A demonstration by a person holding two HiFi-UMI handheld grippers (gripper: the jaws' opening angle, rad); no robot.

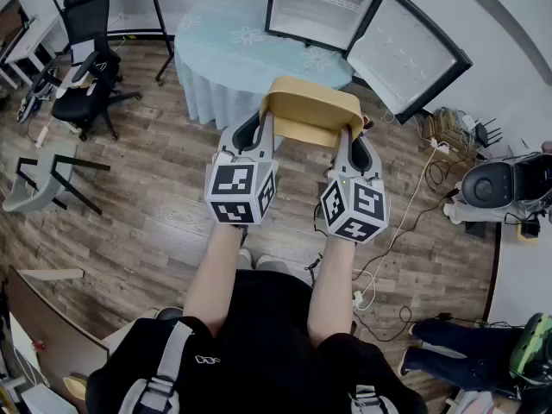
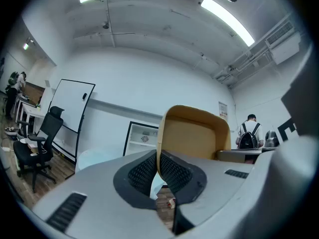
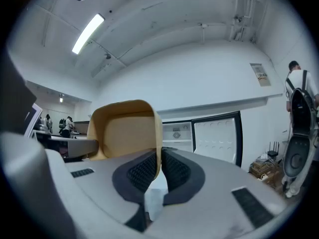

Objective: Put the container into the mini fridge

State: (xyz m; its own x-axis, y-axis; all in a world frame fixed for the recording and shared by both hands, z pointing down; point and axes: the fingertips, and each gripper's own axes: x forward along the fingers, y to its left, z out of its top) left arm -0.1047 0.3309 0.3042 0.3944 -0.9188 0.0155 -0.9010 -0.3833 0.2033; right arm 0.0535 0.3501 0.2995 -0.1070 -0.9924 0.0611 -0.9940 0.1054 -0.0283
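Observation:
A tan open-topped container (image 1: pixel 309 110) is carried in the air between both grippers, in front of a round table. My left gripper (image 1: pixel 266 126) is shut on its left wall (image 2: pixel 160 133), the thin wall pinched between the black pads. At the other side my right gripper (image 1: pixel 345 138) is shut on the right wall (image 3: pixel 158 138). The mini fridge (image 1: pixel 321 5) stands on the table's far side with its door (image 1: pixel 405 52) swung wide open and its white inside showing. Both gripper views show the fridge (image 2: pixel 141 137) (image 3: pixel 179 132) ahead.
A round table with a pale blue cloth (image 1: pixel 233 46) lies between me and the fridge. Black office chair (image 1: pixel 86 54) and a grey stool (image 1: pixel 43 179) at left. Cables and a power strip (image 1: pixel 435 153) trail on the wood floor at right, beside a round appliance (image 1: pixel 492 188).

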